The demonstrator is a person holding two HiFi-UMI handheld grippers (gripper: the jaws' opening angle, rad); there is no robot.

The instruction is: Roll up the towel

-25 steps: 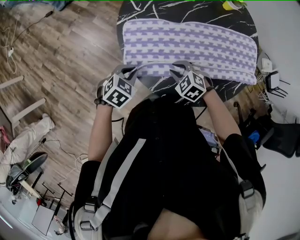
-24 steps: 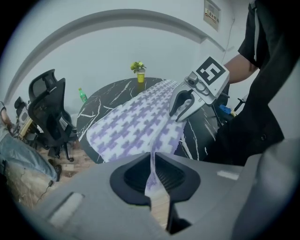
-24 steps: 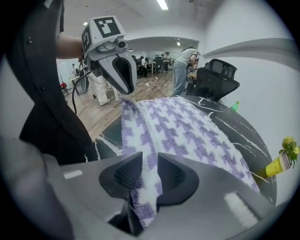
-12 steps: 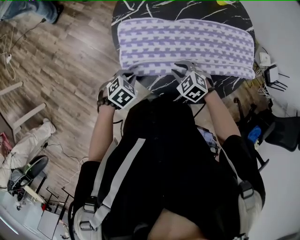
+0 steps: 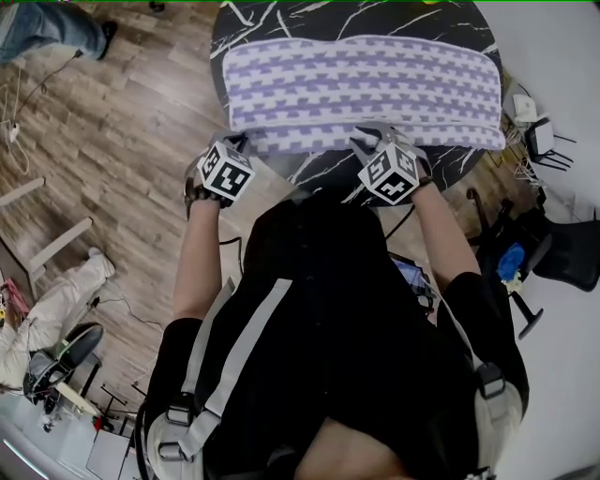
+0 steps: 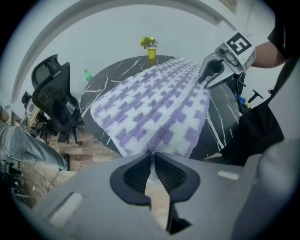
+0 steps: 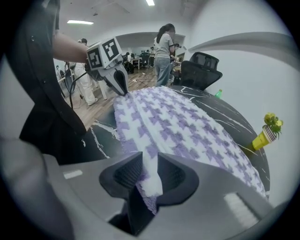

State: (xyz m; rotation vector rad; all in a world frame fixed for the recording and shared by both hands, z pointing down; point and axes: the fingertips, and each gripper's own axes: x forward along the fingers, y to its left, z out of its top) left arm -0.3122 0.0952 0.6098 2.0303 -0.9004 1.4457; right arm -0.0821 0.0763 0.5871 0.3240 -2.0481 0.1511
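Note:
A purple-and-white checked towel (image 5: 356, 84) lies spread across the round black marble table (image 5: 272, 19). Its near long edge runs along the table side closest to me. My left gripper (image 5: 242, 141) is at the towel's near left corner, and in the left gripper view the jaws (image 6: 153, 153) are shut with the towel (image 6: 150, 103) edge pinched at their tips. My right gripper (image 5: 367, 133) holds the near edge further right. In the right gripper view a thick fold of towel (image 7: 187, 126) stands between its closed jaws (image 7: 149, 157).
A yellow vase with a plant (image 6: 151, 49) and a green bottle (image 6: 87, 75) stand at the table's far rim. Black office chairs (image 6: 51, 103) (image 5: 562, 253) surround the table. People stand across the room (image 7: 164, 51). Wooden floor lies to the left.
Both grippers have shifted with the towel's near edge; the left one has gone left and down to the table's rim. The towel now lies straighter across the table.

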